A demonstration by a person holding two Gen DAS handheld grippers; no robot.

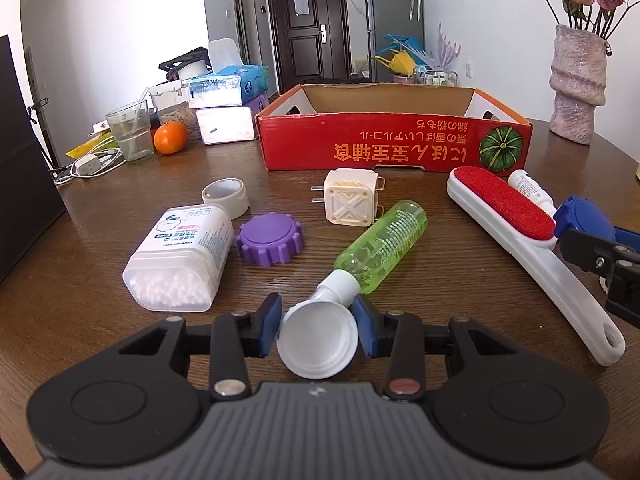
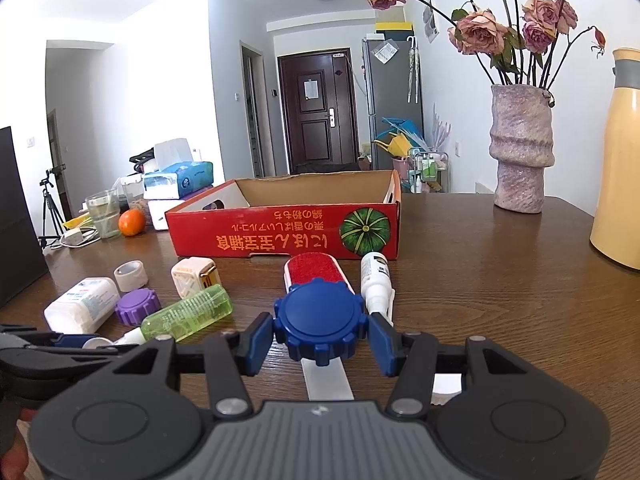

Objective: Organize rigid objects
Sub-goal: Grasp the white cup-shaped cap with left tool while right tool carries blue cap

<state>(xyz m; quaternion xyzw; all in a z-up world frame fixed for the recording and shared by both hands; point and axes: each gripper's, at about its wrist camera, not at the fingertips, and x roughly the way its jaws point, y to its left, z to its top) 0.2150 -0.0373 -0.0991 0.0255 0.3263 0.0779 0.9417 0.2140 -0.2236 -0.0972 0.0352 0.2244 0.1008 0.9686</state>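
Wooden table (image 1: pixel 440 280) in a living room, dark door at the far end, pretty cluttered spot.

Left gripper (image 1: pixel 316 322) sits low and near, its blue pads right up against the open white flip cap (image 1: pixel 318 340) of the green bottle (image 1: pixel 382 246), so it's clamped on that cap. Bottle lies on its side, body angling away to the far right. Right gripper (image 2: pixel 320 330) is clamped on a blue cog-shaped lid (image 2: pixel 320 322), held just above the handle of the lint brush (image 2: pixel 316 270); in the left view that lid shows at the right edge, over the brush.

Moving outward: a purple lid (image 1: pixel 269 245) of the same cog shape lies left of the bottle, touching or nearly touching a cotton swab box (image 1: pixel 180 258) lying on its side. Just beyond those is a tape roll (image 1: pixel 226 197). A cream plug adapter (image 1: pixel 352 202) sits at the bottle's far end, prongs pointing left. A small white spray bottle (image 2: pixel 374 280) lies alongside the brush on its right.

Farther back the red cardboard box (image 1: pixel 394 144) stands open, upside-down print and a pumpkin picture on its near wall. Far left: an orange (image 1: pixel 170 138), a glass (image 1: pixel 130 132), tissue packs (image 1: pixel 230 88). Far right: a vase (image 2: pixel 520 148) with dried roses, and a yellow jug (image 2: pixel 618 160).
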